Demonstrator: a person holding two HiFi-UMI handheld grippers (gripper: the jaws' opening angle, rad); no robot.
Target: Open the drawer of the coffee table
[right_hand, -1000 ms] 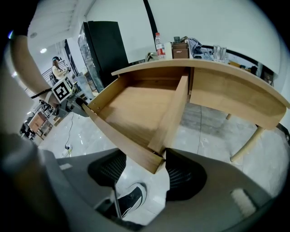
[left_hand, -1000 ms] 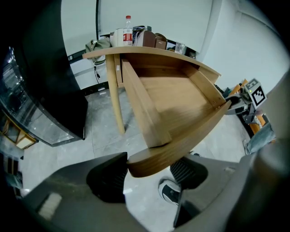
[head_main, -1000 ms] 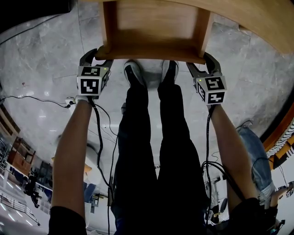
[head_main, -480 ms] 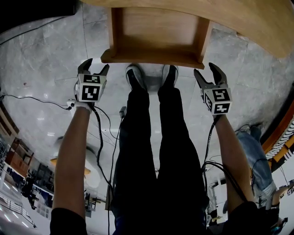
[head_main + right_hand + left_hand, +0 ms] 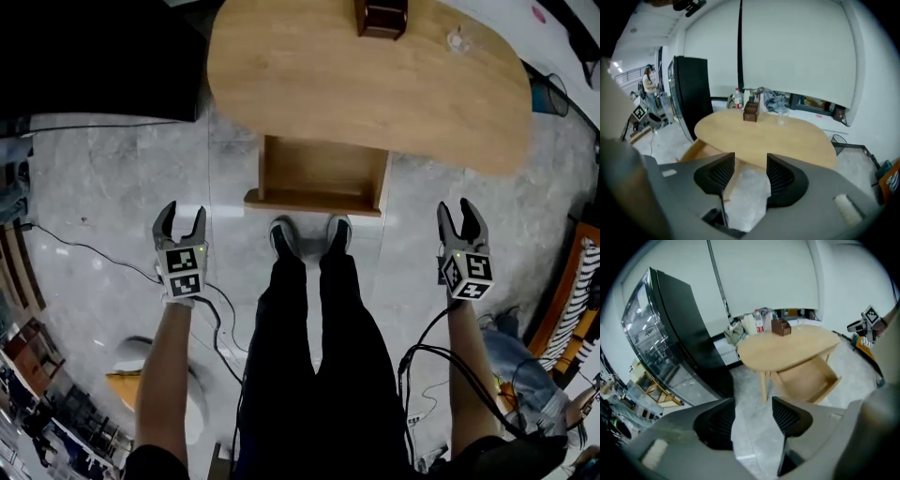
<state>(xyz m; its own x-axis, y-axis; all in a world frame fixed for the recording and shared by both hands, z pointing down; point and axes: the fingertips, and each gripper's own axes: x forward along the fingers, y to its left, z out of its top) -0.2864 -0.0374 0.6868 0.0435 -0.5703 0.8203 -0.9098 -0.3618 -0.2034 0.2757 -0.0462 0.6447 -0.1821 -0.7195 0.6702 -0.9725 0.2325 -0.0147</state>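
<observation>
As one drawer point(image 5: 322, 175) stands open, one table point(image 5: 328, 89), maybe one glass point(image 5: 457, 39)

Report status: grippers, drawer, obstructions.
Left gripper, right gripper: empty, jaws closing. Light wooden drawer stands open under oval wooden coffee table. Person's black shoes at its front.

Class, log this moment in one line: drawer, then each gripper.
drawer: open, pulled out from table | left gripper: empty, jaws closing, clear of drawer | right gripper: empty, jaws closing, clear of drawer

box point(image 5: 382, 17): brown, upright, near glass point(image 5: 457, 39)
cabinet point(image 5: 679, 324): black, tall
cable point(image 5: 84, 251): dark, lying across grey marble floor point(image 5: 94, 187)
</observation>
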